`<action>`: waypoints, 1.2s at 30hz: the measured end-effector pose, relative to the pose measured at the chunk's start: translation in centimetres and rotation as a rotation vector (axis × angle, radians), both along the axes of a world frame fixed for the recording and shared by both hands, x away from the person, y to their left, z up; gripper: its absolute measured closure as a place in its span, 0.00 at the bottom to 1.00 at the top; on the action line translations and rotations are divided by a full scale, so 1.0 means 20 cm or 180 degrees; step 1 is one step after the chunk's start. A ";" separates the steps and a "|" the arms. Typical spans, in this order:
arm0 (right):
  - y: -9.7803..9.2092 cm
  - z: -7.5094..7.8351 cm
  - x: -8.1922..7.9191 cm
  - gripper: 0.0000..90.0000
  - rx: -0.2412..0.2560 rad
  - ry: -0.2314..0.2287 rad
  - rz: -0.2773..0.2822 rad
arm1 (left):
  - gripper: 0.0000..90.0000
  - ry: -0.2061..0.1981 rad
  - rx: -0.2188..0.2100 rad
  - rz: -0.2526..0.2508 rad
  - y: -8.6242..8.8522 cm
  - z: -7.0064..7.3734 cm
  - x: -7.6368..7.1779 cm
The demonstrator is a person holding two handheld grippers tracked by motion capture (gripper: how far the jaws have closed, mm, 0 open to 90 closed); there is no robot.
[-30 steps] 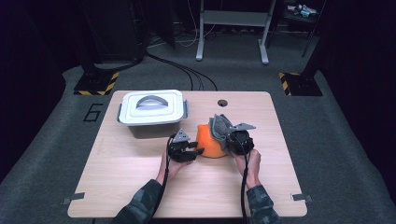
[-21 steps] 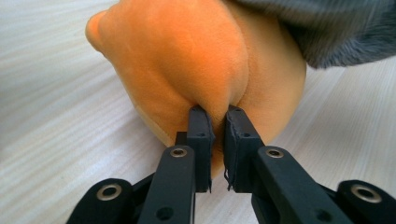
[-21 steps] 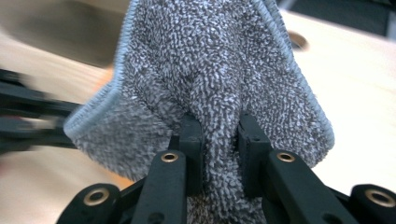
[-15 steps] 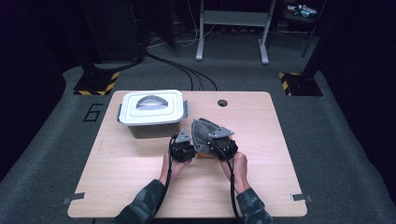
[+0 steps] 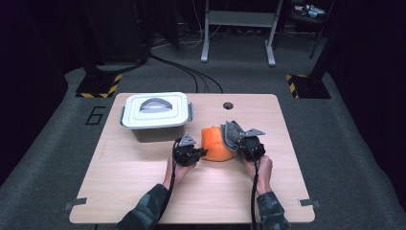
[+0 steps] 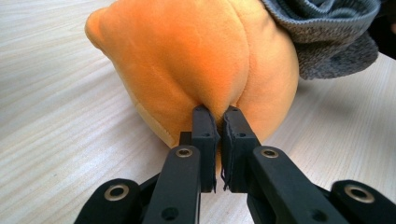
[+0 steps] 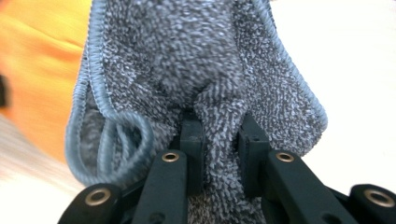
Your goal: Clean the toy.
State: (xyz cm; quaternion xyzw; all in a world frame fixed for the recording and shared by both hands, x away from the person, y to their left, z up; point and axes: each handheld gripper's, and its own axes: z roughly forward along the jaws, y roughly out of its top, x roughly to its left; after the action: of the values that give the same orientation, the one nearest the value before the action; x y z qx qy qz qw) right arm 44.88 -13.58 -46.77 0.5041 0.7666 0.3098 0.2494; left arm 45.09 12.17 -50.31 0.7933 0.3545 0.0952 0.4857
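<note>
- Light wood-grain bench (image 5: 143,191) carries 3 things: an orange plush soft toy (image 5: 216,143), a grey terry cloth with a pale blue stitched edge (image 5: 231,134), and a white lidded plastic box with a grey handle (image 5: 155,114).
- Orange plush soft toy sits near the bench centre, in front of and to the right of the white box, apart from it.
- Left tongs (image 5: 191,154): at the toy's left side. In the left gripper view the left tongs (image 6: 217,126) are pressed together on a pinch of orange plush (image 6: 196,65) at the toy's lower edge; the jaws are nearly touching, fabric puckered between them.
- Toy rests on the bench (image 6: 56,116) in that view; grey cloth (image 6: 327,37) drapes over its far upper side.
- Right tongs (image 5: 250,146): at the toy's right side, against the cloth. In the right gripper view the right tongs (image 7: 219,144) are clamped on a bunched fold of grey terry cloth (image 7: 205,60); a ridge of fabric stands between the 2 jaws.
- Orange plush (image 7: 42,70) shows blurred behind the cloth's left edge.
- Cloth lies against the toy's right and rear side, touching it, partly lifted off the bench.
- Both of the person's hands (image 5: 258,170) enter from the near bench edge, in patterned sleeves.
</note>
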 end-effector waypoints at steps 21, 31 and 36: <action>0.16 0.09 0.00 0.84 0.0055 -0.0115 0.0310 | 0.94 0.0002 0.0007 0.0016 0.01 0.00 0.01; 0.01 0.01 0.05 0.84 0.0040 0.0036 0.0000 | 0.90 -0.0035 0.0058 0.0042 -0.01 0.01 0.02; 0.01 0.02 0.05 0.84 0.0041 0.0043 -0.0009 | 0.63 -0.0067 0.0169 -0.0022 0.00 0.04 0.01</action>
State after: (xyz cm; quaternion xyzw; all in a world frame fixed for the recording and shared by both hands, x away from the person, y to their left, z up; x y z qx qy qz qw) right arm 45.91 -13.40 -46.37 0.5089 0.7656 0.3109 0.2414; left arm 45.21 12.11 -49.49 0.8061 0.3440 0.1113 0.4685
